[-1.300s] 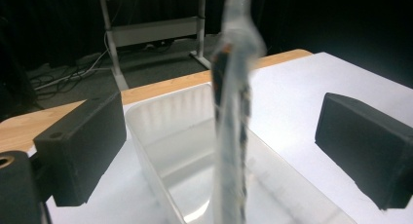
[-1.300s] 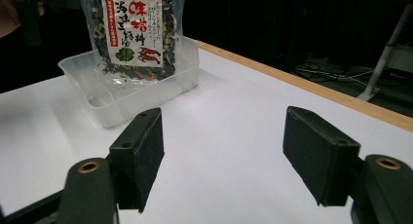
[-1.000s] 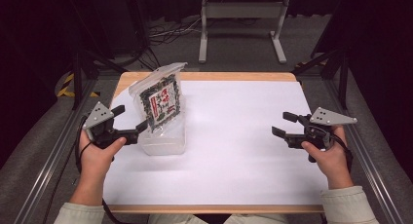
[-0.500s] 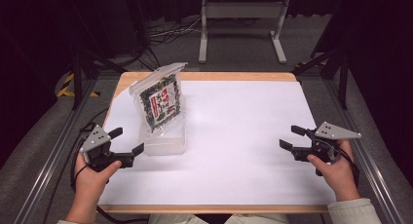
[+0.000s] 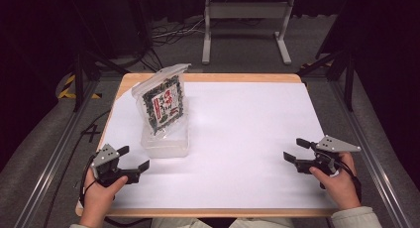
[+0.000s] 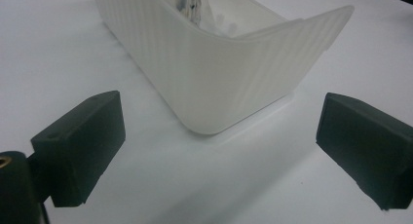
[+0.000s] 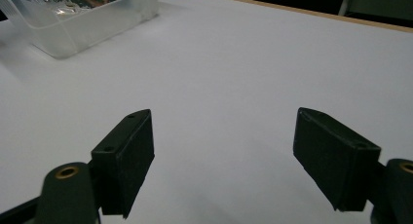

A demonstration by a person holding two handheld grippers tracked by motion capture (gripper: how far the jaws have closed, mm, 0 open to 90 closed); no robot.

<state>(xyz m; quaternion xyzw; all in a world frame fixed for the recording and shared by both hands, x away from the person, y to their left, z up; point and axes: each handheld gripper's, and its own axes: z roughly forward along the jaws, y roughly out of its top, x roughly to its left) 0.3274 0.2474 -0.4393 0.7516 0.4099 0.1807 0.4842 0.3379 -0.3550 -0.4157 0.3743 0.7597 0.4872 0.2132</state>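
Note:
A clear plastic container (image 5: 166, 139) sits on the white table sheet (image 5: 237, 139) at the left. A clear bag with a dark printed packet (image 5: 162, 99) stands upright in it, leaning on its far wall. My left gripper (image 5: 132, 158) is open near the table's front left, a short way in front of the container, with nothing between its jaws. The container's near corner (image 6: 219, 83) fills the left gripper view. My right gripper (image 5: 297, 151) is open near the front right edge over bare sheet. The container (image 7: 83, 24) lies far off in the right gripper view.
The wooden table edge (image 5: 208, 78) frames the sheet. Metal rails (image 5: 54, 153) run along both sides of the table. A white stand (image 5: 245, 25) and cables lie on the floor behind it.
Both hands have drawn back toward the table's front edge. The left gripper has left the container's side and now sits apart from it. The container and bag have not moved.

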